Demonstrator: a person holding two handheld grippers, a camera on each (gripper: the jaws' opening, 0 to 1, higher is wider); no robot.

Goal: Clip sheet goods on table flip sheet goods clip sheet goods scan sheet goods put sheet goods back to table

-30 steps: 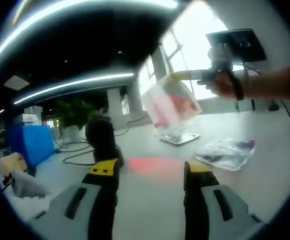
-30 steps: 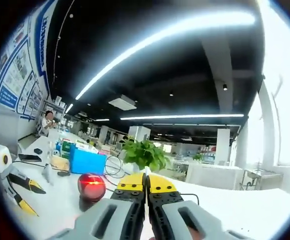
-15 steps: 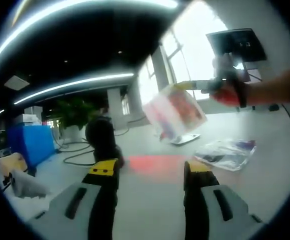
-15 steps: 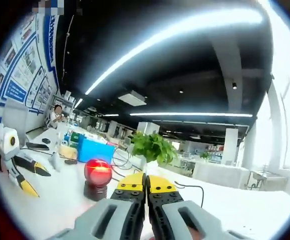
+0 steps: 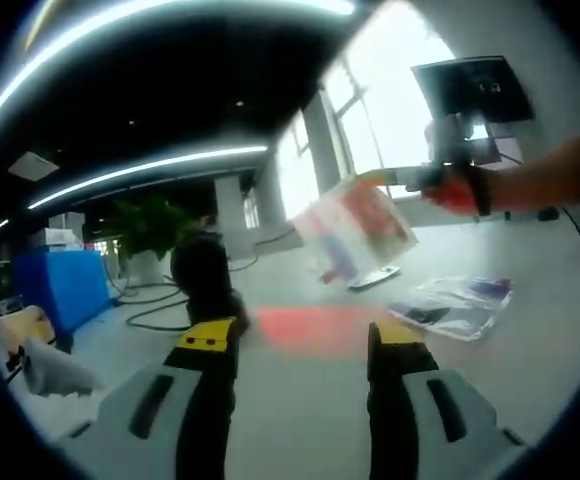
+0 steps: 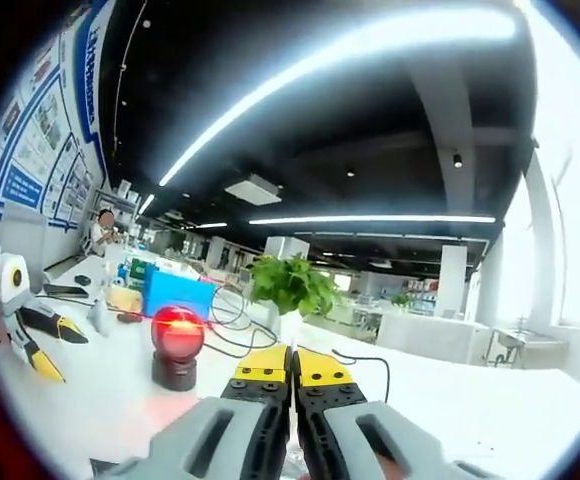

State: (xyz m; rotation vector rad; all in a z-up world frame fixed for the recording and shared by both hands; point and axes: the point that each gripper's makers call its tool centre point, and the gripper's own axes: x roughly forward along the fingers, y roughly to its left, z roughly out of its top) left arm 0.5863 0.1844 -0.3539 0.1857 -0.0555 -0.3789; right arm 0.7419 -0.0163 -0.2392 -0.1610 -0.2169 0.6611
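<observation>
In the left gripper view a clear packet of sheet goods (image 5: 355,230) with red and pink print hangs tilted above the white table (image 5: 300,420). My right gripper (image 5: 372,179), held by a hand (image 5: 458,186), comes in from the right and is shut on the packet's top edge. A second clear packet (image 5: 455,305) lies flat on the table at the right. My left gripper (image 5: 300,338) is low in front, open, with nothing between its jaws. In the right gripper view the yellow-tipped jaws of my right gripper (image 6: 292,366) are pressed together. The scanner (image 6: 177,338) glows red to their left.
The dark scanner (image 5: 202,272) stands left of the hanging packet and throws a red patch (image 5: 310,328) on the table. A flat shiny piece (image 5: 375,276) lies under the packet. A potted plant (image 6: 290,285), a blue box (image 6: 175,295), cables and yellow-handled tools (image 6: 30,340) lie farther left.
The hanging packet has shifted slightly to the right and tilted more in the right gripper's hold. The right gripper view has swung, so the scanner sits differently in it. My left gripper stays still.
</observation>
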